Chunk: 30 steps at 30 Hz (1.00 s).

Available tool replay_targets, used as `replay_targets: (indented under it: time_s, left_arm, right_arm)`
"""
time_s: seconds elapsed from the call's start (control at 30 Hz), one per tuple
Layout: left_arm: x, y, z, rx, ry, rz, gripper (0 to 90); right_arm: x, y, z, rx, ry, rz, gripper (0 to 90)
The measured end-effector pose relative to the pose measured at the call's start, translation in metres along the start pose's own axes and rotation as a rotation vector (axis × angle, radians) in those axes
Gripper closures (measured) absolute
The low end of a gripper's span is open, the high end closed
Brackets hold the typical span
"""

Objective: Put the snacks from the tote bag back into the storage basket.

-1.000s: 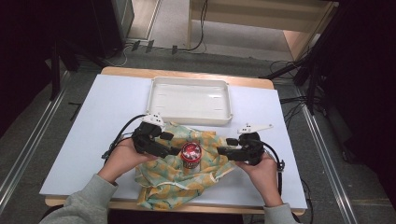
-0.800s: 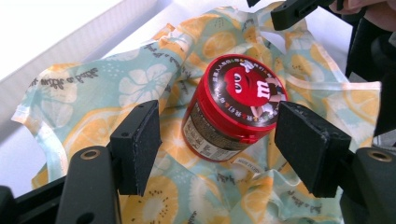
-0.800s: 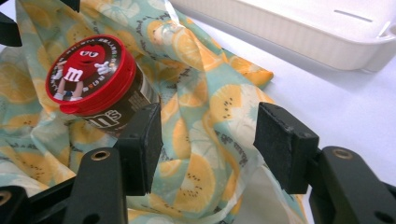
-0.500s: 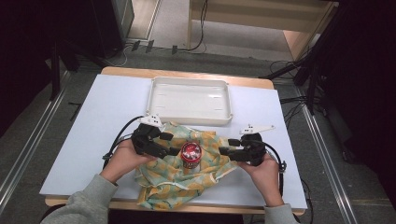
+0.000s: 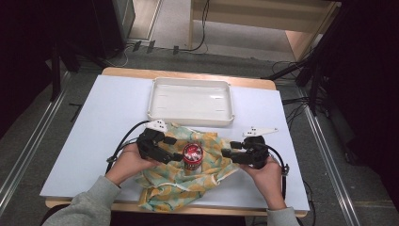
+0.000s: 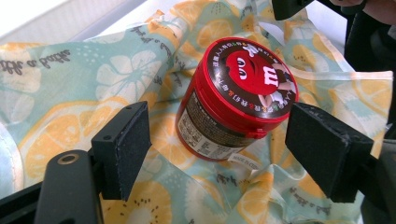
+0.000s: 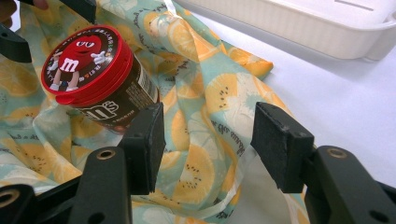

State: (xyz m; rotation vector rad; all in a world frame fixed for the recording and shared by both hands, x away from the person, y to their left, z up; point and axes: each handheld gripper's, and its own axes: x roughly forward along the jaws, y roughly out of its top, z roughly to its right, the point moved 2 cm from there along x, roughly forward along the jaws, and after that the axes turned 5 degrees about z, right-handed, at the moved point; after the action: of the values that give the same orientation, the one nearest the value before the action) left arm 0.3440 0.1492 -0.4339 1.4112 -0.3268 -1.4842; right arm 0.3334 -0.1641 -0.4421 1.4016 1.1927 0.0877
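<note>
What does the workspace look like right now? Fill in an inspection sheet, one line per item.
Surface: white table top, wooden edge at the far and near sides.
Job's things: red-lidded candy jar standing upright on a citrus-print cloth, which lies rumpled.
Clutter: empty white tray behind the cloth.
Grippers: left gripper open, its jaws have just been opening, jar between them but apart from the pads; right gripper open over the cloth's right edge, having just closed a little, nothing pinched.
Cables: black cable loops from the left gripper; more lie on the floor beyond.
Surroundings: dark room, a wooden bench beyond the table.
</note>
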Motion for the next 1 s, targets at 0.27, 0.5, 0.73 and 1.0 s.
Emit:
replay_targets:
  time_s: [0.27,0.5,0.73,1.0]
  left_arm:
    - [0.008,-0.008,0.0,0.029,-0.013,-0.023,20.0]
    - [0.015,-0.012,0.002,0.043,0.003,-0.035,16.2]
    - [0.024,-0.017,0.004,0.048,-0.001,-0.046,11.5]
    - [0.033,-0.019,0.007,0.067,-0.008,-0.042,7.6]
  right_arm:
    - [0.0,-0.001,0.001,0.008,-0.006,0.003,43.5]
    - [0.0,-0.002,0.001,0.011,-0.008,0.0,43.1]
    - [0.0,-0.003,0.002,0.012,-0.009,0.0,43.0]
    - [0.0,-0.004,0.002,0.018,-0.01,-0.005,43.0]
